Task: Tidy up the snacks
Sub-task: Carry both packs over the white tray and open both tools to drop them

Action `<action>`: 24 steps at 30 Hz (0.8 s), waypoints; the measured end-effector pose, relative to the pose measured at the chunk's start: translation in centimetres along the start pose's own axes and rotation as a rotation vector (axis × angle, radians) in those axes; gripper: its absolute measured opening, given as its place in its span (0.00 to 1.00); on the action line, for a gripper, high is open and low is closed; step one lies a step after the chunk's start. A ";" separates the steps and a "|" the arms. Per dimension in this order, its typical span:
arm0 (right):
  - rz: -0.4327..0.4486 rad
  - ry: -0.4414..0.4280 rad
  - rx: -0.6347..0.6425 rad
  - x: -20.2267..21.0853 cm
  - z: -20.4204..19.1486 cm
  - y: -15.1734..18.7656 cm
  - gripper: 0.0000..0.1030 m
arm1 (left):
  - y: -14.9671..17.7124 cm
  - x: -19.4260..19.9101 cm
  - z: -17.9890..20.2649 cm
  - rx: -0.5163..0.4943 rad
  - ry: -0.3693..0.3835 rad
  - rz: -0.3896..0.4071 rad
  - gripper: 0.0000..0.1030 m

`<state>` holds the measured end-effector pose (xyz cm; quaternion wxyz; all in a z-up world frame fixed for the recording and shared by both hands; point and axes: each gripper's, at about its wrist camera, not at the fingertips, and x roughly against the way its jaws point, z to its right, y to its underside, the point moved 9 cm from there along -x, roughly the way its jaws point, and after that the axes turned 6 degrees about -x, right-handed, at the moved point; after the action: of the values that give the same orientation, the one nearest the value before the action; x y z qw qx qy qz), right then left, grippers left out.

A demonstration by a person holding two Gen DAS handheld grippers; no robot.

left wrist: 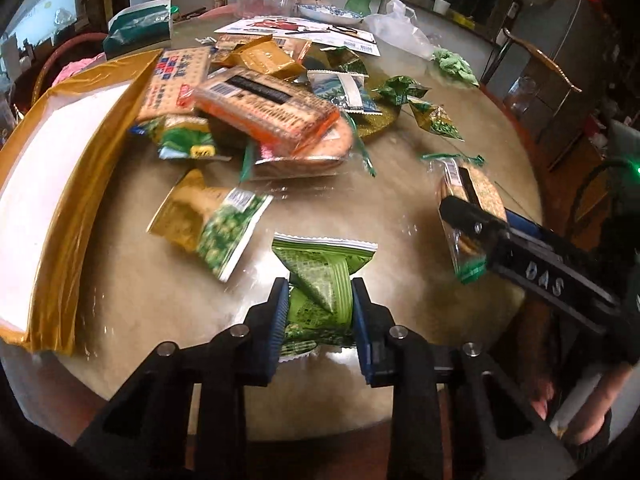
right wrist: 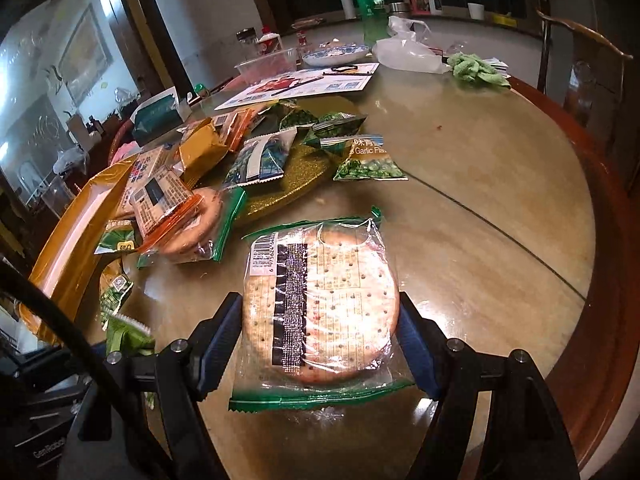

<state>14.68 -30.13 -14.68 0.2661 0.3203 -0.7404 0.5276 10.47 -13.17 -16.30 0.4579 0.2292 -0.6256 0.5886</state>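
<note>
The left gripper (left wrist: 320, 312) pinches a green snack packet (left wrist: 320, 280) on the round table (right wrist: 500, 208), near the gold box (left wrist: 60, 184) and the snack pile (left wrist: 256, 108). The right gripper (right wrist: 320, 344) clamps a round cracker pack (right wrist: 320, 304); only its own camera shows the label.

1. The place looks like a home dining room: a large round table (right wrist: 500, 216) with a wooden rim.
2. A wooden chair (right wrist: 580, 40) stands beside it.
3. A framed painting (right wrist: 86, 56) hangs on the wall.
4. A patterned plate (right wrist: 336, 53), bottles and jars crowd the far side.
</note>
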 end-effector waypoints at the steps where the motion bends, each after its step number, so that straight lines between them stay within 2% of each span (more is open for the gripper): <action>1: 0.001 -0.001 -0.002 0.0 0.0 0.0 0.72 | 0.4 0.3 -0.2 0.003 0.010 0.002 0.31; 6: 0.007 -0.016 0.002 -0.1 -0.1 0.1 0.72 | 1.6 2.2 -1.2 0.079 0.115 -0.009 0.30; 12: 0.011 -0.022 -0.011 0.5 -0.6 0.1 0.72 | 0.9 6.8 -2.8 0.080 0.084 0.064 0.30; 13: 0.000 -0.067 -0.035 0.8 -1.4 0.3 0.72 | 0.5 8.2 -3.7 0.090 0.074 0.095 0.30; 14: -0.012 -0.144 -0.038 1.3 -3.1 0.4 0.72 | 0.1 9.2 -4.6 0.107 0.064 0.117 0.30; 18: 0.002 -0.275 0.070 3.1 -10.1 0.2 0.72 | -0.9 12.8 -9.9 0.193 -0.018 0.186 0.30; 21: -0.049 -0.396 0.150 2.9 -16.7 0.6 0.72 | -0.9 14.2 -14.5 0.264 -0.091 0.216 0.30; 24: -0.091 -0.448 0.234 1.9 -22.4 1.4 0.72 | -0.2 15.2 -19.2 0.341 -0.136 0.226 0.30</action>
<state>13.63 -8.82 -7.39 0.0798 0.4910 -0.6995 0.5131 9.18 8.82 -5.54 0.3003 0.2711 -0.5681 0.7167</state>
